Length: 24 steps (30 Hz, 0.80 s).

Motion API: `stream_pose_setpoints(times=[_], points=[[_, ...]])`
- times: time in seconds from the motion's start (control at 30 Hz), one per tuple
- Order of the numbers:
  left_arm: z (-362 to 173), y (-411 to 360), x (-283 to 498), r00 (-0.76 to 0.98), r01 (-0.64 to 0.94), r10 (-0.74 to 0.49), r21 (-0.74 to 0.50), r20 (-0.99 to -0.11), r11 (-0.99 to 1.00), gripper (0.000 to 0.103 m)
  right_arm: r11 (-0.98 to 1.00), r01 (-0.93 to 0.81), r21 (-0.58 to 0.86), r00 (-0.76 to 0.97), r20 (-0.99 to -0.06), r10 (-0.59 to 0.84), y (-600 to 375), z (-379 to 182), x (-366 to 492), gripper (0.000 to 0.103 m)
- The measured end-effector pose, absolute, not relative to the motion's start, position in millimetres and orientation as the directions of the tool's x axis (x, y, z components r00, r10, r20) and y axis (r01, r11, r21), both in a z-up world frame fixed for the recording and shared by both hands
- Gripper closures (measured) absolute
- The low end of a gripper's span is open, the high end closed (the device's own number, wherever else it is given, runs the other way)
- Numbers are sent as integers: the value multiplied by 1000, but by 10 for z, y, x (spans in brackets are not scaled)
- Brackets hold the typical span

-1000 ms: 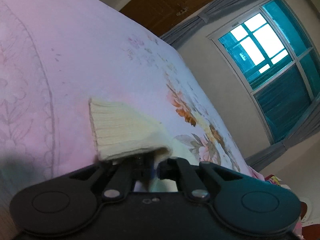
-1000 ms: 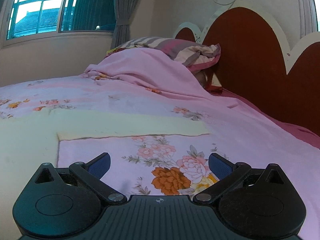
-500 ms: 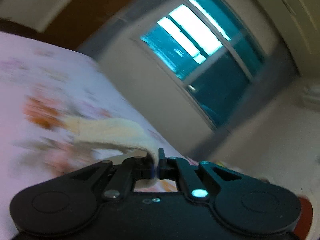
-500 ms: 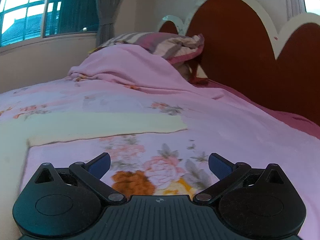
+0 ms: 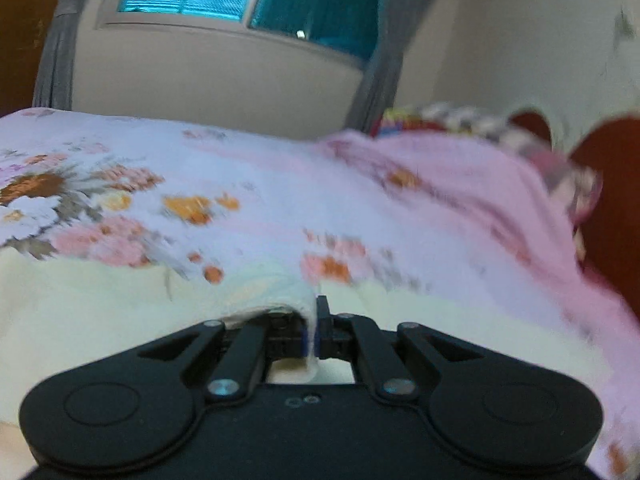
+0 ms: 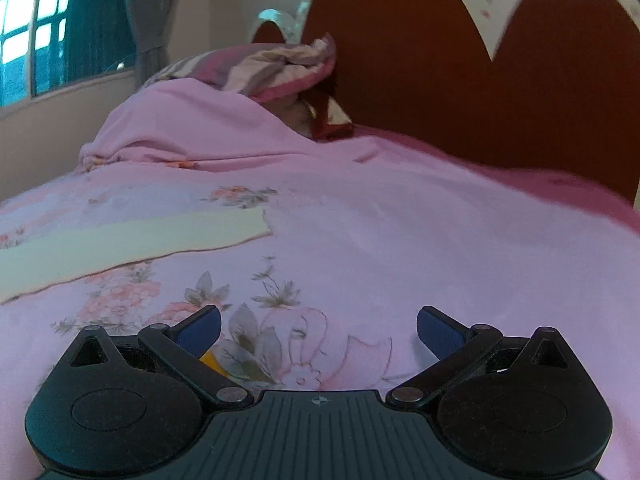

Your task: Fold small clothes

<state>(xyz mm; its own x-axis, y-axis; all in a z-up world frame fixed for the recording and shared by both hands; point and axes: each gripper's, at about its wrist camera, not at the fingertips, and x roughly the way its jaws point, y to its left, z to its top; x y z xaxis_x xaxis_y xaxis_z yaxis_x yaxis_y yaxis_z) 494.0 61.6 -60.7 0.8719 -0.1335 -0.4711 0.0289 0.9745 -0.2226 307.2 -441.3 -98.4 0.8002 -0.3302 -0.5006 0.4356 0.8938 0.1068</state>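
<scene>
Your left gripper (image 5: 312, 330) is clamping a fold of the cream knit garment (image 5: 100, 304), which is lying on the floral bedspread (image 5: 280, 200) w/ its sleeve (image 6: 132, 236) stretching toward the headboard (image 6: 440, 80). Your right gripper (image 6: 319, 334) is hanging released over the bedspread, nothing btwn its pads, right of the sleeve.

The bedspread (image 6: 400, 232) is pink, printed with orange, pink and white flowers. The knit garment (image 5: 80, 300) on it is pale cream. A striped pink-and-grey pillow (image 6: 272, 68) lies against a dark red-brown headboard (image 6: 460, 80) edged in white. Grey curtains (image 5: 56, 40) frame the window.
</scene>
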Motion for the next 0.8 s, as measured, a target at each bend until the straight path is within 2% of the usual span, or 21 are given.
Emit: stream_pose_setpoints(times=[0.1, 0.27, 0.33, 0.37, 0.4, 0.43, 0.5, 0.53, 0.6, 0.67, 0.73, 0.8], points=[[-700, 391, 4964, 854, 48, -132, -176, -503, 983, 102, 883, 437, 172, 805, -514, -298, -4503, -1025, 3033, 0], [-709, 79, 4995, 854, 91, -140, -121, -502, 988, 102, 886, 420, 194, 811, -518, -271, -4520, -1057, 3013, 0], [-727, -55, 5051, 848, 92, -105, -51, -519, 994, 99, 886, 417, 204, 813, -519, -264, -4519, -1067, 3013, 0], [-741, -150, 5074, 842, 82, -63, 13, -535, 997, 86, 884, 417, 211, 814, -519, -260, -4527, -1072, 3010, 0], [-758, -237, 5106, 832, 72, -22, 69, -554, 995, 59, 881, 418, 221, 815, -520, -256, -4538, -1075, 3008, 0], [-763, -324, 5086, 841, 65, 14, 126, -541, 990, 52, 878, 418, 232, 816, -520, -251, -4559, -1080, 3009, 0], [-764, -568, 4948, 890, 146, -9, 267, -456, 953, 47, 872, 419, 255, 819, -520, -242, -4586, -1094, 2999, 0], [-781, -699, 4901, 891, 201, -33, 330, -452, 922, 44, 868, 420, 266, 821, -519, -238, -4599, -1100, 2987, 0], [-832, -930, 4803, 887, 287, -74, 420, -456, 861, 44, 865, 421, 274, 820, -522, -234, -4613, -1104, 2993, 0], [-861, -1014, 4683, 880, 375, -175, 421, -441, 826, 43, 864, 424, 273, 818, -525, -236, -4611, -1103, 2987, 0], [-853, -981, 4701, 865, 365, -167, 365, -474, 857, 43, 866, 425, 264, 815, -528, -239, -4599, -1097, 2991, 0], [-794, -779, 4648, 873, 300, -140, 287, -467, 910, 43, 866, 425, 264, 815, -528, -239, -4602, -1093, 2984, 0]])
